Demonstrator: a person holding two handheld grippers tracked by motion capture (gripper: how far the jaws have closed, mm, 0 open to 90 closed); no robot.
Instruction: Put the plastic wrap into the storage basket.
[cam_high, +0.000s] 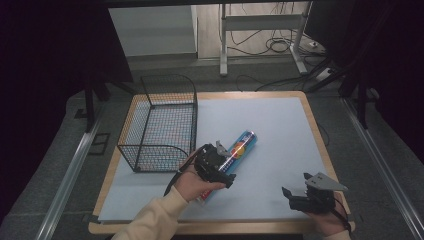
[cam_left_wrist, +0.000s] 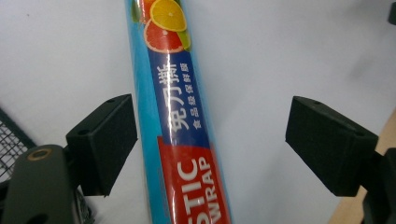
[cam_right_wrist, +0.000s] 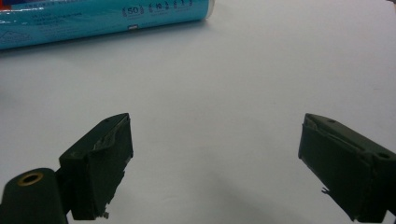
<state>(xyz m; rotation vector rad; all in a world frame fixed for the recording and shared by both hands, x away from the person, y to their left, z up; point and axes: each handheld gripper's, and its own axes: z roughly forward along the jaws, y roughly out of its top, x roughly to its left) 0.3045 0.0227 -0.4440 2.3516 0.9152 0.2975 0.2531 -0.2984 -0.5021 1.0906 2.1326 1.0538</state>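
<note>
Table (cam_high: 280, 125) with a pale blue mat carries everything; wire basket (cam_high: 162, 122) stands on its left part, well beyond and to the side of the left jaws, empty as far as I can tell. Plastic wrap roll (cam_high: 235, 155) lies flat on the mat, long axis diagonal, far end pointing away from the person, near end under the left hand.

Left gripper (cam_left_wrist: 210, 140) hangs over the roll, jaws wide apart, nothing clamped. In the left gripper view the roll (cam_left_wrist: 180, 112) runs up between the two pads, much closer to the left pad (cam_left_wrist: 105, 140), possibly brushing it; a clear gap to the right pad.

Right gripper (cam_right_wrist: 215, 154) sits near the table's front right corner, jaws spread wide and empty, bare mat between them. Roll passes well ahead of those jaws, across the top of the right gripper view.

Step in hand, my read: grasp the roll with the left gripper, likely for the basket. To do it well: shift sideways so the roll sits midway between the pads, lower until the pads flank its widest part, then close squarely across the axis. It is round and glossy, so an off-centre squeeze could make it roll or squirt out. Gripping near mid-length should keep it level on the lift.

Writing: "STIC WRAP" in white on red, partly cut off; Chinese characters on dark blue; citrus slices printed further along. Right gripper view shows "50" on the roll's end, rest too small.
</note>
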